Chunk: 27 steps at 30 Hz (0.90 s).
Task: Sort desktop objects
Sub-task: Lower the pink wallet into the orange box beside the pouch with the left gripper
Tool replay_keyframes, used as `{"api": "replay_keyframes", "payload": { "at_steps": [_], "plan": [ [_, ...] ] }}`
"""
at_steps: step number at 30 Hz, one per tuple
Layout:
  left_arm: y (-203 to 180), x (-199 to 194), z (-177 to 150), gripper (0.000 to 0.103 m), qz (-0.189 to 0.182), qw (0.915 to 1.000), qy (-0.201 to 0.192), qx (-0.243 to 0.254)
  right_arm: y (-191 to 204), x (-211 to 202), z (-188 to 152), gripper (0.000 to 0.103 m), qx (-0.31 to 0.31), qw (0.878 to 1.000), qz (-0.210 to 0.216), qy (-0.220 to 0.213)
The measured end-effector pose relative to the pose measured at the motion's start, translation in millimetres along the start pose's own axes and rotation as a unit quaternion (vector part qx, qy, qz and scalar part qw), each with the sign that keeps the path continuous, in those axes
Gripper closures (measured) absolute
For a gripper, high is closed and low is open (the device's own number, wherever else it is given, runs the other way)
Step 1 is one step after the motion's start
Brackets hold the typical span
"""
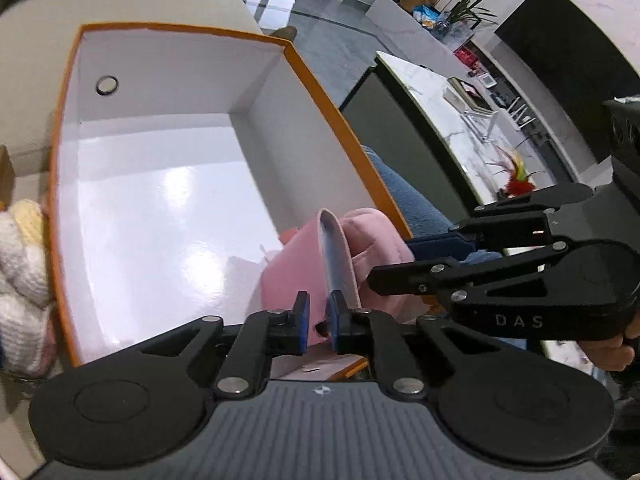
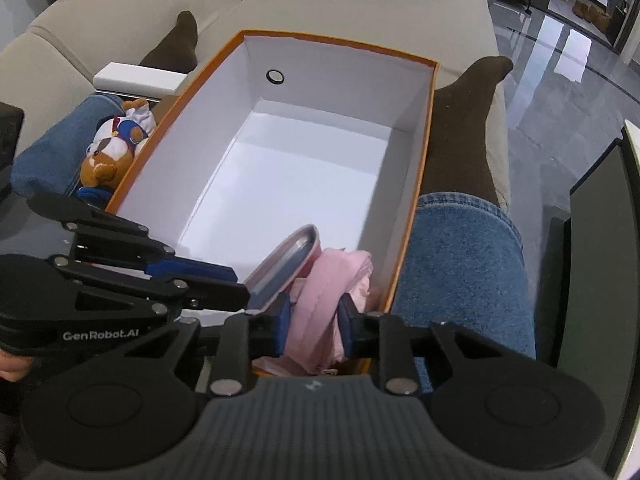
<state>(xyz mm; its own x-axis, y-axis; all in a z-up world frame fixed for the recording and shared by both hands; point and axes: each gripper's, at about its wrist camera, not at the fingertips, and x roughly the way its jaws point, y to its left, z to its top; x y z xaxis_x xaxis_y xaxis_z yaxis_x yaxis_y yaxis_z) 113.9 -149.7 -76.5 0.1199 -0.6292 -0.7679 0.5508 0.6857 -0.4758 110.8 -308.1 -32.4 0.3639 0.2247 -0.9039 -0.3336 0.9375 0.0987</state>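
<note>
An orange box (image 1: 320, 92) (image 2: 340, 42) with a white inside lies on a person's lap. At its near end rest a flat pink case (image 1: 288, 276) (image 2: 280, 264) with a grey face, standing on edge, and a bundle of pink fabric (image 1: 376, 236) (image 2: 336, 280) beside it. My left gripper (image 1: 319, 308) (image 2: 242, 285) is shut on the lower edge of the pink case. My right gripper (image 2: 315, 320) (image 1: 390, 261) reaches in from the right, its blue pads pressing the pink fabric on both sides. The rest of the box floor is bare.
A brown plush toy (image 2: 112, 148) and a white block (image 2: 136, 76) lie left of the box. A knitted white and yellow item (image 1: 20, 264) sits against the box's left wall. The person's jeans leg (image 2: 468, 248) and the grey sofa (image 2: 360, 8) surround it.
</note>
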Motion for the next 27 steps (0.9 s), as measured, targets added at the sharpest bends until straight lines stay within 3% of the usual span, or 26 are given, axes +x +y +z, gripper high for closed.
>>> {"api": "replay_keyframes", "payload": {
  "at_steps": [4,8,13,18,27],
  "plan": [
    [0,6,3,0.098,-0.023,0.9995,0.012,-0.016,-2,-2,2,0.080,-0.007,1.000,0.006,0.007],
    [-3,1,6,0.097,-0.004,0.9999,0.006,-0.012,-8,0,5,0.080,0.000,1.000,0.007,0.015],
    [0,2,12,0.086,-0.008,0.9997,0.008,-0.021,-9,2,5,0.080,0.003,1.000,0.009,0.016],
    [-6,12,14,0.086,0.002,0.9998,0.021,-0.006,-9,1,4,0.080,0.004,1.000,0.009,0.015],
    [-2,11,13,0.095,-0.040,0.9973,0.043,-0.045,-11,-5,6,0.080,0.012,0.999,0.022,0.023]
  ]
}}
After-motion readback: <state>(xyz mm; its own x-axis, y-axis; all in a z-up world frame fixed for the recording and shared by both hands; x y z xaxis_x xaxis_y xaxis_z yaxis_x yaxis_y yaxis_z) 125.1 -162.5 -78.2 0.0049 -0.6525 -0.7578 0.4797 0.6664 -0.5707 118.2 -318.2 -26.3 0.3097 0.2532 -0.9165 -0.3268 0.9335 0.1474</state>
